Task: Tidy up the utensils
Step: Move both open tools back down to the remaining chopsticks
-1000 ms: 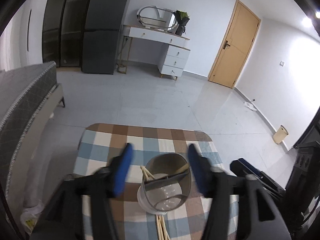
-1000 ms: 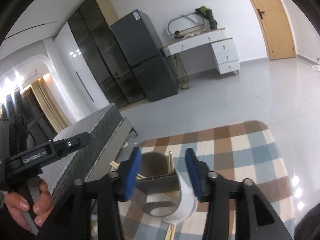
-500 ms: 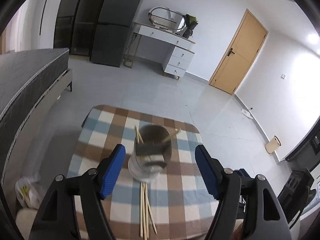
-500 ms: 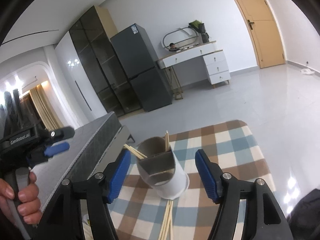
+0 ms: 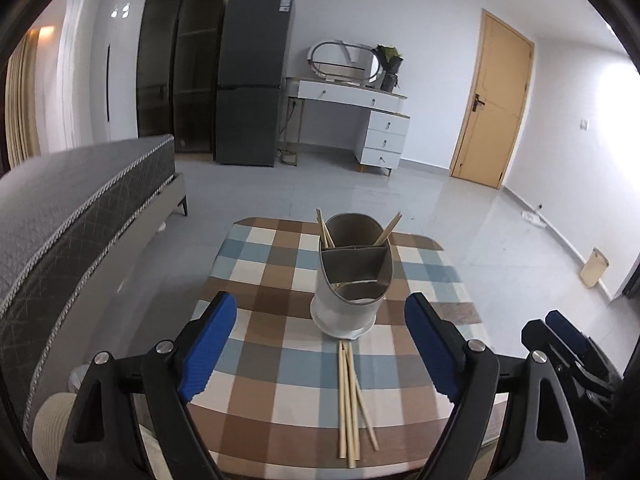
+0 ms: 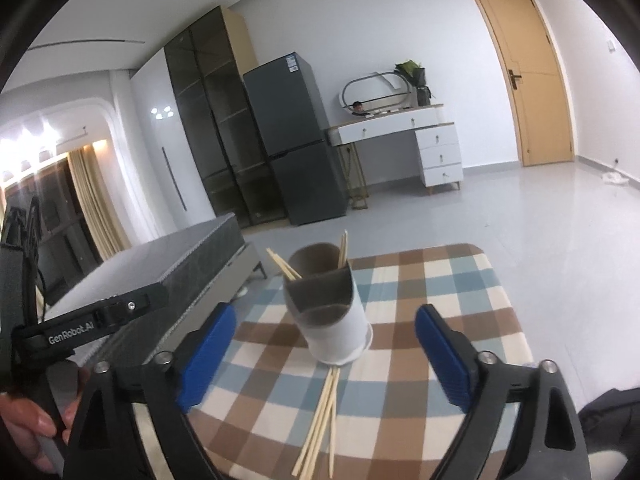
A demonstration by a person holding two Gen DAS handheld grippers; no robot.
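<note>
A white and grey utensil holder (image 5: 352, 276) with divided compartments stands upright on the checked table (image 5: 280, 364); it also shows in the right wrist view (image 6: 328, 312). A few chopsticks (image 5: 386, 232) stick out of its far compartment. Several loose wooden chopsticks (image 5: 350, 392) lie on the table in front of it, also in the right wrist view (image 6: 320, 420). My left gripper (image 5: 320, 352) is open and empty, held back above the table's near edge. My right gripper (image 6: 324, 356) is open and empty, also short of the holder.
A grey bed (image 5: 72, 220) runs along the table's left side. The other gripper's body shows at the right edge (image 5: 568, 352) of the left wrist view. A fridge (image 5: 252, 80), a white dresser (image 5: 360, 120) and a door (image 5: 496, 104) stand across the tiled floor.
Both grippers have opened wider and pulled back from the holder, which now stands free on the table. The loose chopsticks in front of it have come into view.
</note>
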